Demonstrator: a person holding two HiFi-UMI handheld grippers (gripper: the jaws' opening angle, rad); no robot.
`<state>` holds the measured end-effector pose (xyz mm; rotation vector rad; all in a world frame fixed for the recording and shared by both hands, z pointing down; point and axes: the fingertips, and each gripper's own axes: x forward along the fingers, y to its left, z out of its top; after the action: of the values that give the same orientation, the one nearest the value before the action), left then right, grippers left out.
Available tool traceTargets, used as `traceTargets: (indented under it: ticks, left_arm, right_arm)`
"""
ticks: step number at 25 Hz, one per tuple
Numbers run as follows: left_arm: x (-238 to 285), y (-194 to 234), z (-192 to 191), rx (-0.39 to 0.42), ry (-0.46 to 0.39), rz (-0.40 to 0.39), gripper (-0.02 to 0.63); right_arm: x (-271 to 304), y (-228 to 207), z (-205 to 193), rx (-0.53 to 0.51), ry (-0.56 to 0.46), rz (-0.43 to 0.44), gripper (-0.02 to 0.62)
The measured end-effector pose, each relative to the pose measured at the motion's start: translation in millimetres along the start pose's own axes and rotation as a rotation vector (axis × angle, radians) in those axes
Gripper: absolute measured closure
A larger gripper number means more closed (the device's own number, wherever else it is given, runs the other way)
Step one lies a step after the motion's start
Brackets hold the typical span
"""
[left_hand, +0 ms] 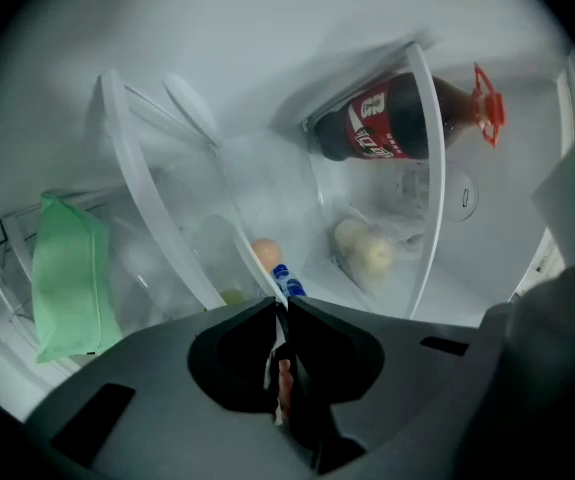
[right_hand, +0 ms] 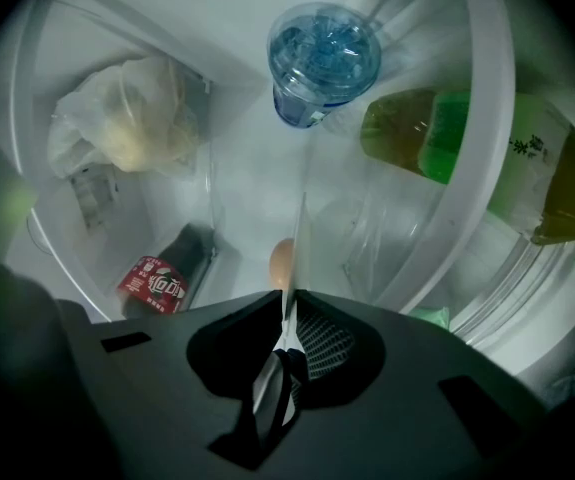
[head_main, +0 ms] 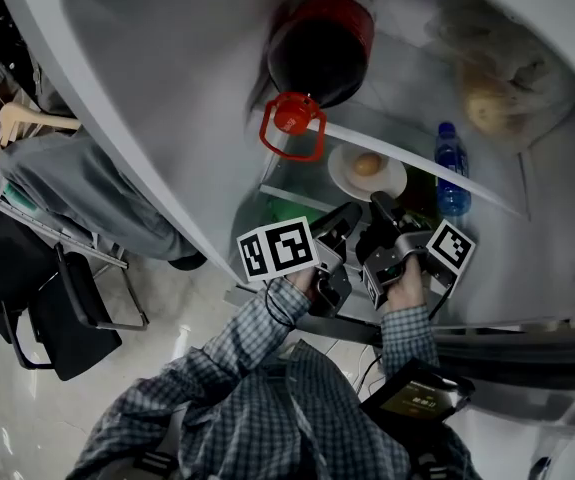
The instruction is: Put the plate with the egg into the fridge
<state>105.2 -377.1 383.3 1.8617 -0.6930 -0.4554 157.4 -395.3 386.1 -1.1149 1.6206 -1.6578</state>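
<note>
Head view shows the plate with the egg inside the fridge, over a glass shelf beneath the cola bottle. Left gripper and right gripper each pinch the plate's near rim, jaws closed on its thin edge.

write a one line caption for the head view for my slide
Left gripper and right gripper clamp the rim of the plate with the egg inside the fridge.
</note>
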Motion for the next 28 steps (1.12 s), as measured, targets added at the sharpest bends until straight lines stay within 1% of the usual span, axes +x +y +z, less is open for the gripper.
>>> traceTargets:
  ticks: [3,9,21,28]
  left_arm:
    - [5,2,1,0.033,0.005,0.006,0.575]
    - [12,1,3,0.037,0.009,0.003,0.575]
    - [16,2,6,0.009,0.0,0.003,0.575]
    - [15,1,7,-0.015,-0.011,-0.002,0.577]
  right_arm:
    - [0,-1,-1,-0.007,0.003,-0.003,0.565]
    - [-1,-1,-1,-0.017,0.001,-0.007,0.565]
    - [-6,0,-4,-0.018,0.009,0.003,0.565]
    - [-16,4,-4,-0.024,-0.004,0.01,0.565]
